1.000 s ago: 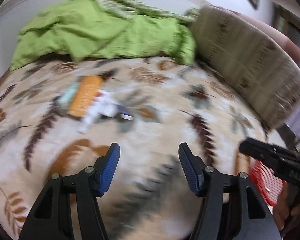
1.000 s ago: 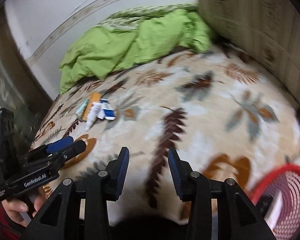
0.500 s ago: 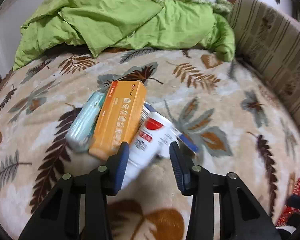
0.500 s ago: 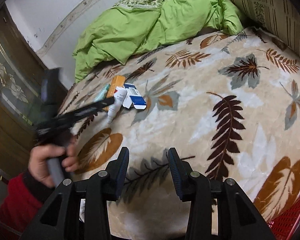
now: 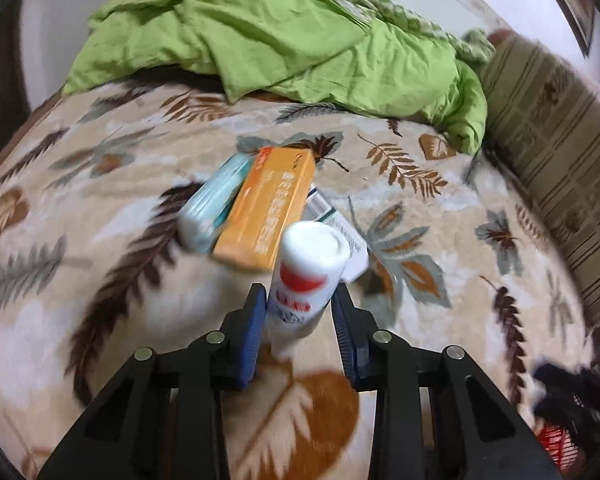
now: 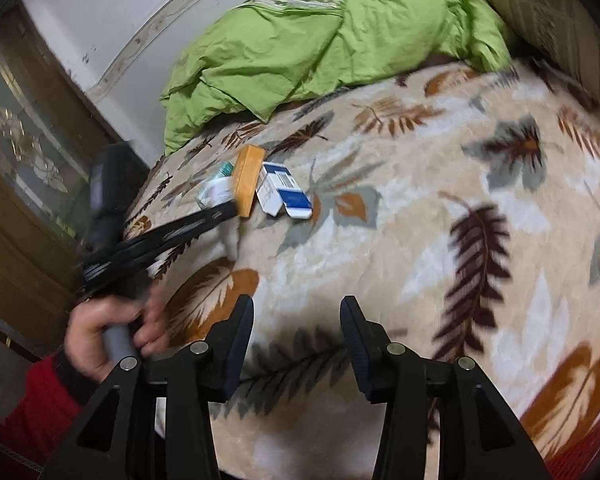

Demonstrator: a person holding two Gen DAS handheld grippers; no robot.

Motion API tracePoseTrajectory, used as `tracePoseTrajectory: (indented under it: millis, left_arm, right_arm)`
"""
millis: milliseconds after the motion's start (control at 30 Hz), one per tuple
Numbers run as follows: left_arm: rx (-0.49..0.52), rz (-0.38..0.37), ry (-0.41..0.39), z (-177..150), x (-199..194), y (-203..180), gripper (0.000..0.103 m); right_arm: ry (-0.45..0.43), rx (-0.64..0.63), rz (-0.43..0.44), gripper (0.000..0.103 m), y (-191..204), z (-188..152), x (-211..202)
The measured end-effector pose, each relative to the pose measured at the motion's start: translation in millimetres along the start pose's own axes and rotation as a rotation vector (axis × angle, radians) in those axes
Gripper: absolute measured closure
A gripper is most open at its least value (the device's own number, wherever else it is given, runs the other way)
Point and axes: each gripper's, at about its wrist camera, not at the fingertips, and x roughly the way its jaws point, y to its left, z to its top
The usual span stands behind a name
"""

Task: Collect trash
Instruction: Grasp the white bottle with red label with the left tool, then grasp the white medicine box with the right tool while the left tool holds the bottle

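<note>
Left gripper (image 5: 298, 312): blue pads closed in on a white tube (image 5: 306, 276) with a red label, pressing it from both sides. Tube points away from the gripper, flat end up and forward. Frame is motion-blurred, so can't tell if the tube's lower end is clear of the blanket (image 5: 440, 240).

Rest of the trash is just beyond the tube on the leaf-print blanket: orange box (image 5: 268, 210) in the middle, pale teal box (image 5: 214, 210) touching its left side, white-and-blue box (image 6: 282, 194) on its right, partly hidden behind the tube in the left wrist view.

Right gripper (image 6: 296, 340): jaws apart, nothing between them, hovering over the blanket near the bed's edge, well apart from the pile. Its camera shows the left hand (image 6: 100, 336) on the other gripper's handle, red sleeve.

Green quilt (image 5: 284, 36) bunched at the far end of the bed. Red basket (image 5: 556, 442) at lower right, mostly hidden.
</note>
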Motion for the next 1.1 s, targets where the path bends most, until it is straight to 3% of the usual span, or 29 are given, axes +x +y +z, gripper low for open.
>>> tracePoseTrajectory:
  millis: [133, 367, 667, 767, 800, 833, 1100]
  left_arm:
    - [-0.062, 0.040, -0.032, -18.9, -17.5, 10.9, 0.074]
    - [-0.110, 0.064, -0.079, -20.5, -21.8, 32.8, 0.074]
    - [-0.162, 0.001, -0.093, -13.8, -12.5, 55.5, 0.073]
    - [-0.172, -0.007, -0.099, -11.7, -10.7, 58.1, 0.073]
    - [-0.172, -0.009, -0.101, -11.9, -10.9, 57.8, 0.073]
    - [-0.165, -0.009, -0.104, -12.2, -11.6, 56.5, 0.073]
    - [-0.060, 0.035, -0.140, -23.6, -25.2, 32.5, 0.074]
  right_arm:
    - [0.032, -0.090, -0.007, 0.042, 13.7, 32.7, 31.0]
    - [0.128, -0.316, -0.098, 0.042, 38.0, 68.6, 115.2]
    - [0.166, -0.531, -0.209, 0.042, 65.3, 79.7, 184.4]
    - [0.171, -0.511, -0.252, 0.046, 59.7, 80.7, 197.3]
    - [0.169, -0.494, -0.251, 0.063, 57.4, 80.3, 197.1]
    - [0.163, -0.472, -0.250, 0.067, 54.1, 80.0, 194.9]
    - [0.081, -0.293, -0.174, 0.067, 41.0, 56.8, 135.2]
